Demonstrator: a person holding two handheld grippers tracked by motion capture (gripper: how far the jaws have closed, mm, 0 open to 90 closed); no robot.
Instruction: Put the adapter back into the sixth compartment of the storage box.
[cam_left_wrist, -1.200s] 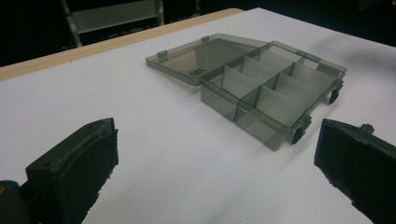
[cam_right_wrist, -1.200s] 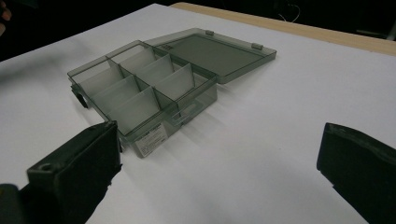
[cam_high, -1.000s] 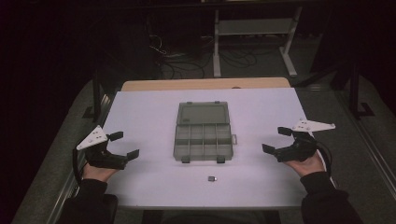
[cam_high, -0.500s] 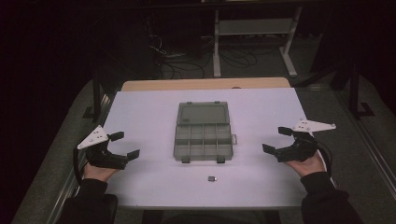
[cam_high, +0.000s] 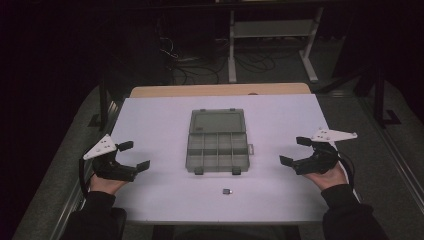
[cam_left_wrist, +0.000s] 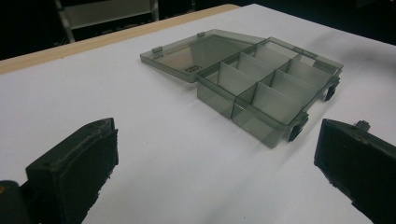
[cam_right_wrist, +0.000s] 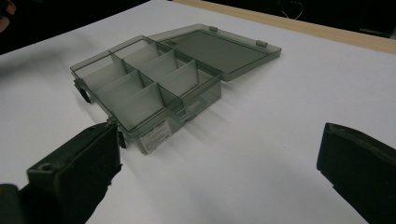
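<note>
- At 9 o'clock on the white table (cam_high: 160, 120), the left gripper (cam_high: 131, 157) rests in the person's hand near the table's left edge, jaws spread wide and holding nothing; in the left gripper view both black jaws stand far apart with bare table between them.
- At the centre of the table lies the grey plastic box (cam_high: 218, 150), well apart from both grippers. Its lid (cam_high: 217, 121) is folded flat back toward 12 o'clock, and the divided compartments look empty in both gripper views (cam_left_wrist: 268, 86) (cam_right_wrist: 140, 86). Two dark latches sit on its 6 o'clock wall.
- At 6 o'clock from the box, near its front wall but not touching it, a small dark part (cam_high: 227, 191) lies alone on the table. It is too small to identify.
- At 3 o'clock, the right gripper (cam_high: 296, 151) mirrors the left: released, jaws wide, nothing held, near the table's right edge.
- Judgement on step: the work appears to be at its start. Both grippers are parked at the sides, and neither is committed to the box or the part.
- Judgement on next move: the part probably belongs in a compartment. That calls for one gripper to travel inward to it, come down over it with jaws narrowed, and pinch low, since the part lies flat. The other gripper may need to steady the box.
</note>
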